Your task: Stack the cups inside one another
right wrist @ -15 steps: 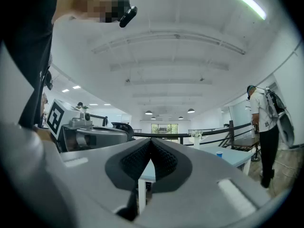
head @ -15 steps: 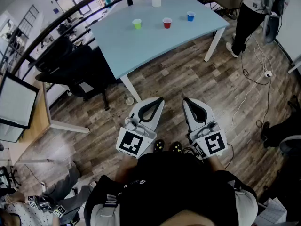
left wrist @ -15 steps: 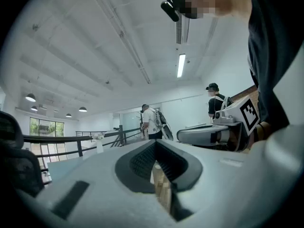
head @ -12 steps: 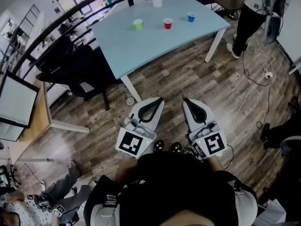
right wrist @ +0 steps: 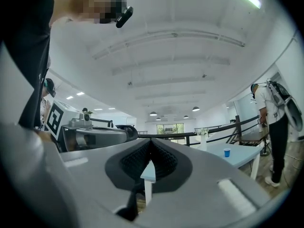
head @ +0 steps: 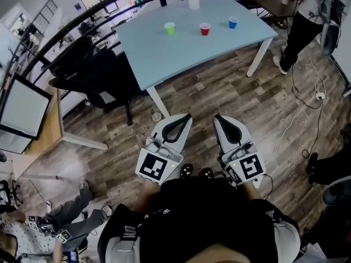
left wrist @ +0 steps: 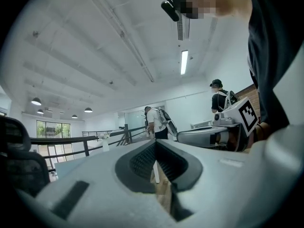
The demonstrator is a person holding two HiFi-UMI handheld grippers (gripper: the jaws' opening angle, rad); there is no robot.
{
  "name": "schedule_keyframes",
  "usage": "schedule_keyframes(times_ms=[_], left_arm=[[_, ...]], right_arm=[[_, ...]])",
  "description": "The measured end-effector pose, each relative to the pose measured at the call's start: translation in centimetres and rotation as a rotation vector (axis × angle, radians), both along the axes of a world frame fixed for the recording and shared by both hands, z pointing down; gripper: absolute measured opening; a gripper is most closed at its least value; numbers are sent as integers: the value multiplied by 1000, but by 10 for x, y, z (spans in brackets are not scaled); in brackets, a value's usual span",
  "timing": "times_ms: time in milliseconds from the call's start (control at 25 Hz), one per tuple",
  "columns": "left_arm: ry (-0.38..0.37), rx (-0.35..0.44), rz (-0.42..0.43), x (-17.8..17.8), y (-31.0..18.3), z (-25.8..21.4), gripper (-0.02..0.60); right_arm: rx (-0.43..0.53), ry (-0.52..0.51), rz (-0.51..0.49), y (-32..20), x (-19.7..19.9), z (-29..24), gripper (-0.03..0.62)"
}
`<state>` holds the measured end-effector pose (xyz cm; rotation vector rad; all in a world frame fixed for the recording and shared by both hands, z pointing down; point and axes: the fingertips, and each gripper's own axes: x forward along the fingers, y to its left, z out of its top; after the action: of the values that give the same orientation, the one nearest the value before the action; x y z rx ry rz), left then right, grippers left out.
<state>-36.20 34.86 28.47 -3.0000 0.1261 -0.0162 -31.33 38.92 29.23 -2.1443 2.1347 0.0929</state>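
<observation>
Hands hidden under the torso; cups tiny at this range. L gripper (head: 185, 117) and R gripper (head: 217, 117) both closed, tips together, nothing btwn them, side by side. Green cup (head: 170, 28), red cup (head: 204, 29), blue cup (head: 233, 22) stand apart in a row on the table (head: 164, 53), well ahead. Floor (head: 219, 89) runs open to the table edge; chair (head: 93, 73) ahead-left.

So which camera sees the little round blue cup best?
The head view: the little round blue cup stands in full sight on the light blue table. The right gripper view shows it tiny; the left gripper view misses it.
</observation>
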Motion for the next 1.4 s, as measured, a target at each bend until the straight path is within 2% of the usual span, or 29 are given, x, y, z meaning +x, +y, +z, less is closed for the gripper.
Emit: schedule_keyframes(times_ms=[480,960,1160,1400], left_arm=[[-6,-8,-72,15,10,3,-8],[-42,-24,-108,34,40,15,-8],[-57,-44,-98,43,43,21,-8],[-44,-34,-42,69,42,23,-8]], right_arm=[[-10,-22,-63,8,21,7,12],[-25,-67,-65,40,53,24,12],[-37,-81,-49,48,60,30,12],[-42,-79,10,51,86,34,13]])
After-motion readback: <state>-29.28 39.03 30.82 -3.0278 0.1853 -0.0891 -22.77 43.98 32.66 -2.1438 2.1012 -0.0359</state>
